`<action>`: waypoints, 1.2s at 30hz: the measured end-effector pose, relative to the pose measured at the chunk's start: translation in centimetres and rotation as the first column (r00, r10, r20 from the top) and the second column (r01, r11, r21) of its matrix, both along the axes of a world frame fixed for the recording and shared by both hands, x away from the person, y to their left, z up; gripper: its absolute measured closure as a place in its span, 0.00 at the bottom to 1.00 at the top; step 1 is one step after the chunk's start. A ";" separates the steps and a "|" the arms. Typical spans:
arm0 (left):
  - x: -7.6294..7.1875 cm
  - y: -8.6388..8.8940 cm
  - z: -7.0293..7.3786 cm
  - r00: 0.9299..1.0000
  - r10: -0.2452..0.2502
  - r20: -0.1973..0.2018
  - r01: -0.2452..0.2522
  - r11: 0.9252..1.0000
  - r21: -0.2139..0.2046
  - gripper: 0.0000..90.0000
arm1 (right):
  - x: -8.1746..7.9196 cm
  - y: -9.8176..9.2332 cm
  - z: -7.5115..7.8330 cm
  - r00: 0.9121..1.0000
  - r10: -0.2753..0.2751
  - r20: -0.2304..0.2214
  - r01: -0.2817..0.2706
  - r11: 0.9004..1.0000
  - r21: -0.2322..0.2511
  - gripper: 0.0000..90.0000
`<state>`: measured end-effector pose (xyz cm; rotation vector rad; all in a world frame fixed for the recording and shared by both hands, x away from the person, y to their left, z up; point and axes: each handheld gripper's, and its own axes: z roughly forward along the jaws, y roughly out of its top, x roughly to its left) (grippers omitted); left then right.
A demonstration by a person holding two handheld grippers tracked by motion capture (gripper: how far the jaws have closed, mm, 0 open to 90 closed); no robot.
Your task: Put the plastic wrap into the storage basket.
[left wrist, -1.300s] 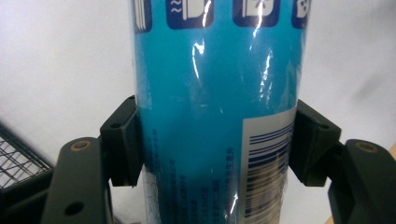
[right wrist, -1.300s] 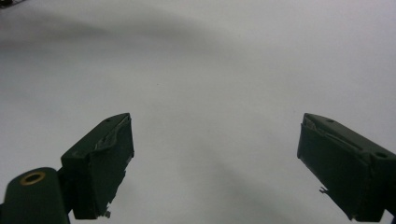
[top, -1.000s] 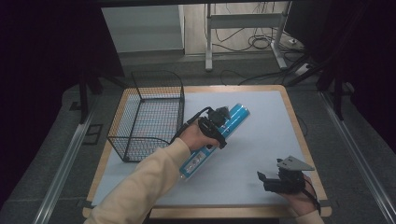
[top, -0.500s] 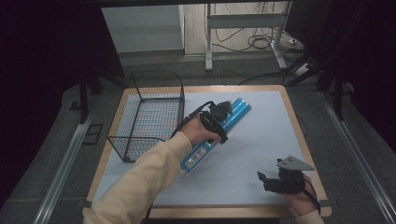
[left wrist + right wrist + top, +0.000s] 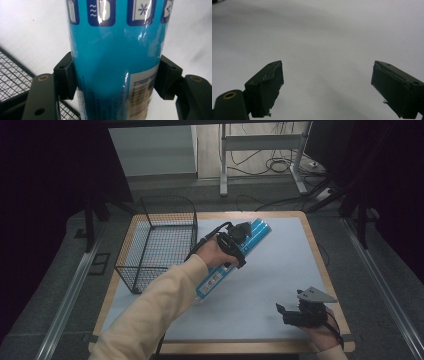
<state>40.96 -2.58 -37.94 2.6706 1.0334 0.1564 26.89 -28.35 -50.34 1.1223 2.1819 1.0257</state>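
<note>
Over the desk (image 5: 280, 270) my left gripper (image 5: 116, 75) pinches a blue tube (image 5: 235, 257) lying diagonally beside the basket (image 5: 157, 245); right fingers (image 5: 265, 87) spread.

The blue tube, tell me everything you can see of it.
The blue tube is a long glossy cylinder with white icon panels near one end and a barcode label. It lies aslant on the white table, just right of the wire basket. The left gripper is clamped across its middle, one pad on each side. Whether it is lifted off the table cannot be told.
</note>
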 end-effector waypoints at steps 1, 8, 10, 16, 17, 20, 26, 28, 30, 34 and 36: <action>0.1 -0.1 0.1 1.000 -0.002 0.002 0.002 1.000 0.002 0.35 | 0.0 0.0 0.0 1.000 0.000 0.000 0.000 1.000 0.000 0.12; 0.5 -0.5 0.9 1.000 -0.013 0.009 0.012 1.000 0.021 0.35 | 0.0 -0.1 0.0 1.000 -0.002 0.001 0.002 1.000 0.001 0.12; 0.6 -0.6 1.1 1.000 -0.009 0.011 0.009 1.000 0.019 0.35 | 0.0 -0.1 0.0 1.000 -0.001 0.002 0.001 1.000 -0.001 0.12; 0.9 -0.8 1.2 1.000 -0.013 0.016 0.013 0.999 0.036 0.35 | 0.1 -0.1 0.0 1.000 -0.001 0.000 0.001 1.000 0.002 0.12; 1.0 -0.8 1.3 1.000 -0.007 0.012 0.007 0.999 0.034 0.35 | 0.0 -0.2 0.0 1.000 -0.002 -0.002 0.002 1.000 0.004 0.12; 1.3 -0.9 1.4 1.000 -0.002 0.017 0.002 0.999 0.042 0.35 | 0.1 -0.2 0.0 1.000 -0.002 -0.001 0.002 1.000 0.003 0.12; 1.8 -0.8 2.0 1.000 0.001 0.028 -0.003 0.999 0.047 0.35 | 0.1 -0.2 0.0 1.000 -0.004 -0.002 0.004 1.000 0.007 0.12; 2.0 -0.8 2.3 0.999 0.001 0.034 -0.003 0.999 0.052 0.35 | 0.1 -0.2 0.0 1.000 -0.004 -0.005 0.004 1.000 0.006 0.12; 2.3 -0.7 2.7 0.999 -0.002 0.038 0.000 0.998 0.058 0.35 | 0.1 -0.2 0.0 1.000 -0.004 -0.005 0.004 1.000 0.006 0.12; 2.7 -0.5 3.4 0.999 0.008 0.052 -0.011 0.998 0.067 0.35 | 0.1 -0.2 0.0 1.000 -0.007 -0.006 0.007 1.000 0.004 0.12; 2.8 -0.4 3.6 0.998 0.012 0.060 -0.016 0.997 0.072 0.35 | 0.1 -0.2 0.0 1.000 -0.007 -0.007 0.007 1.000 0.004 0.12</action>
